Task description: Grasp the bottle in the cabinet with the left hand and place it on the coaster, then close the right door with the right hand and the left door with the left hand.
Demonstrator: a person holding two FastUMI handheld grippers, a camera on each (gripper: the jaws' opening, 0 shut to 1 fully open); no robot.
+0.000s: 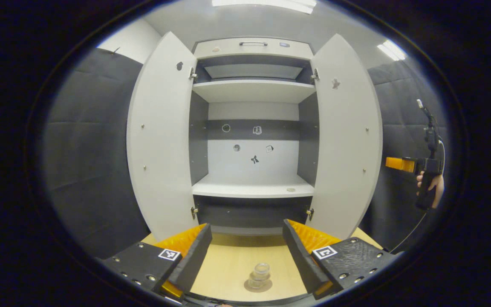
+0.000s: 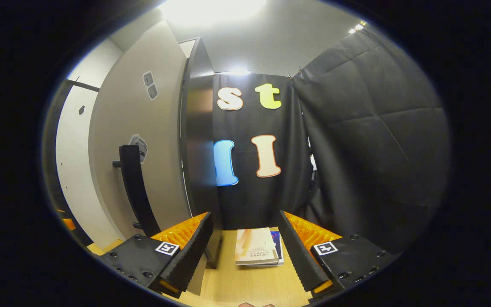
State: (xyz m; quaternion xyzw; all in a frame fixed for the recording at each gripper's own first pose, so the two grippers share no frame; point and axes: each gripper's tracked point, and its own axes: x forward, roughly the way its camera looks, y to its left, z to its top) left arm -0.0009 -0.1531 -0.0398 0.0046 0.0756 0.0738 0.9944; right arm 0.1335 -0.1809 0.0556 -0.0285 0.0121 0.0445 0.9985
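Bottle (image 1: 259, 276) upright on the round coaster (image 1: 257, 285) on the wooden table (image 1: 228, 260), low in the left gripper view, lying between the left gripper (image 1: 246, 245)'s fingers, which are spread wide and touch nothing. Ahead, the cabinet (image 1: 253, 128) stands with the left door (image 1: 160, 140) and the right door (image 1: 348, 140) both swung open. Far right, a hand (image 1: 432, 187) holds the other gripper level, pointing at the right door's outer edge. Over to the right gripper view: the right gripper (image 2: 245, 238) has its jaws wide apart, empty, aimed along the table past the right door's outside face and its dark handle (image 2: 137, 189). Books (image 2: 257, 251) lie on the table between the fingers.
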